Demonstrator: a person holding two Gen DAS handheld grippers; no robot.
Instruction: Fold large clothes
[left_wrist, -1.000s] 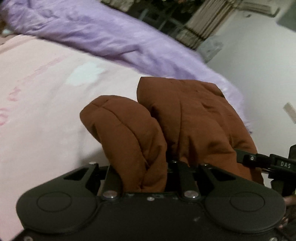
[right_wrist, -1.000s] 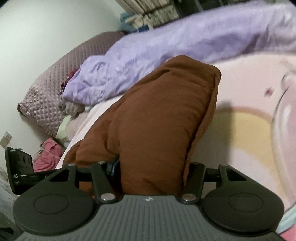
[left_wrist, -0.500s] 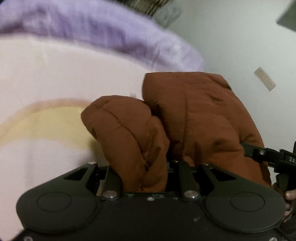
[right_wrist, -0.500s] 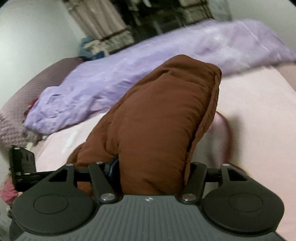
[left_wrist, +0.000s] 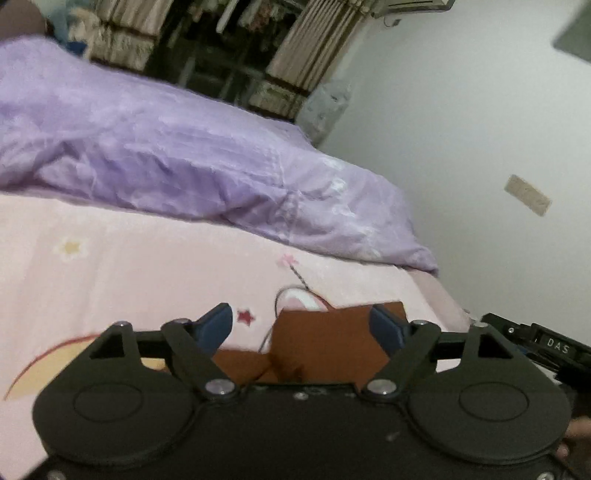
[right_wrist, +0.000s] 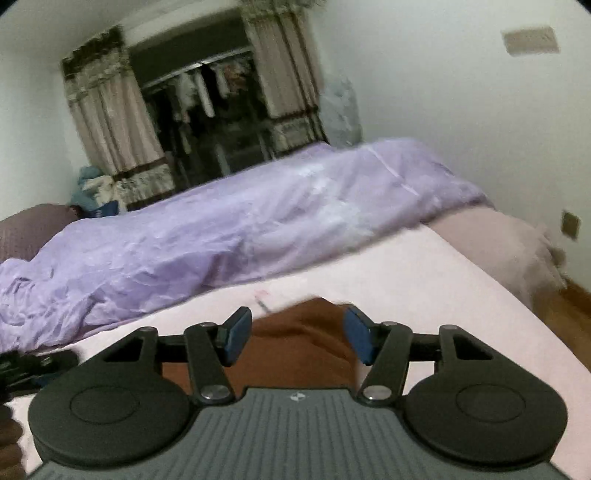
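Observation:
A brown padded garment lies on the pink bed sheet, low in the left wrist view, mostly hidden behind my gripper body. My left gripper is open just above it, blue pads apart, holding nothing. The same brown garment shows low in the right wrist view. My right gripper is open over it, its jaws spread on either side of the cloth without pinching it.
A rumpled purple duvet lies across the far side of the bed, also in the right wrist view. Beyond it stand curtains and an open wardrobe. The bed's right edge drops to a wooden floor.
Both grippers held bunched folds of the brown garment and have opened and let go. The garment has dropped low onto the sheet. Both views swung toward the wardrobe.

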